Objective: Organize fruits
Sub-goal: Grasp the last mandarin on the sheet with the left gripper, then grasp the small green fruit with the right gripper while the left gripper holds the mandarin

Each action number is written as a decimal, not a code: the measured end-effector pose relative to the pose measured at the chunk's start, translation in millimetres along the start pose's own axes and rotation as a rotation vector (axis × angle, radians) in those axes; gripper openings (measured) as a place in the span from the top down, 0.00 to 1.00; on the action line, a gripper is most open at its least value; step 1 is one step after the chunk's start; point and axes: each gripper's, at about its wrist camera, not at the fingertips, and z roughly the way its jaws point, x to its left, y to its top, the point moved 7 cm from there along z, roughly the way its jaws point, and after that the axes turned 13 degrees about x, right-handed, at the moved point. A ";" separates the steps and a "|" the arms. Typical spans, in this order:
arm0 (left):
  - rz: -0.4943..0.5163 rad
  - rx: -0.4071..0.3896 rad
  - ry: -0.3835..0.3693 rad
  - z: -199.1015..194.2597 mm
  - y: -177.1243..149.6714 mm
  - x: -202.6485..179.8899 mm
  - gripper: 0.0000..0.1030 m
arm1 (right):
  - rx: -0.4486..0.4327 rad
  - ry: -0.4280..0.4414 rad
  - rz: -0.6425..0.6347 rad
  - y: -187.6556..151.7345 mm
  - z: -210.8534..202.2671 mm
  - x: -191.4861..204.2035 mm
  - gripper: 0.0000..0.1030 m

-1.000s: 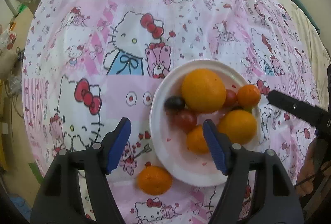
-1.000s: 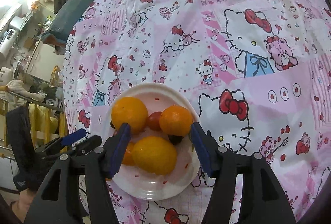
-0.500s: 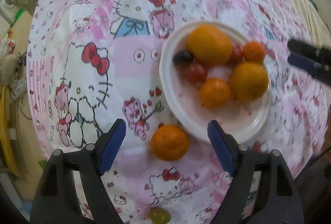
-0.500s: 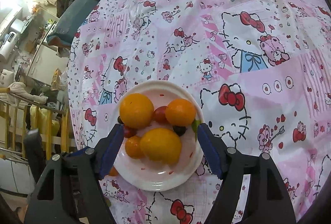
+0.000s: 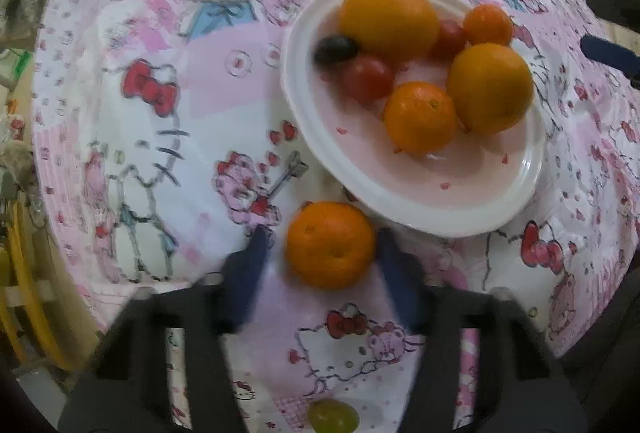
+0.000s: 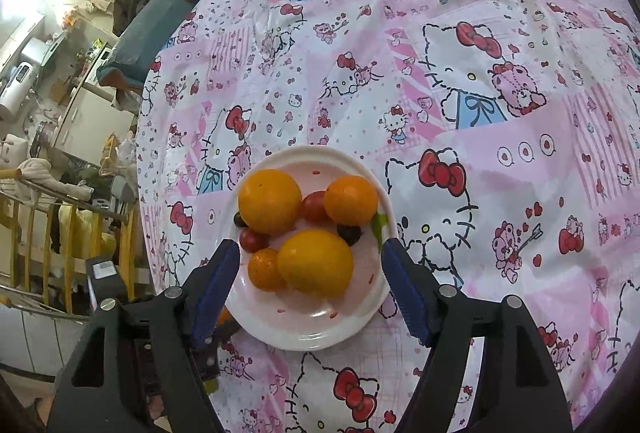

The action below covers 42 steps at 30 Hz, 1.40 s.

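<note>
White plate (image 5: 408,209) holding two large oranges, two mandarins, two tomatoes; a third mandarin (image 5: 330,244) (on the cloth beside the plate) lies between left gripper's (image 5: 324,253) closing jaws, untouched; right gripper (image 6: 310,289) wide

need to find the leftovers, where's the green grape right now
In the left wrist view the green grape lies on the tablecloth at the bottom edge, off the plate, below the loose orange between the left gripper fingers.
</note>
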 end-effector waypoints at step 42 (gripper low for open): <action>-0.312 -0.225 -0.172 -106.7 -50.6 72.6 0.63 | 0.293 0.048 -0.223 -135.5 85.3 99.2 0.27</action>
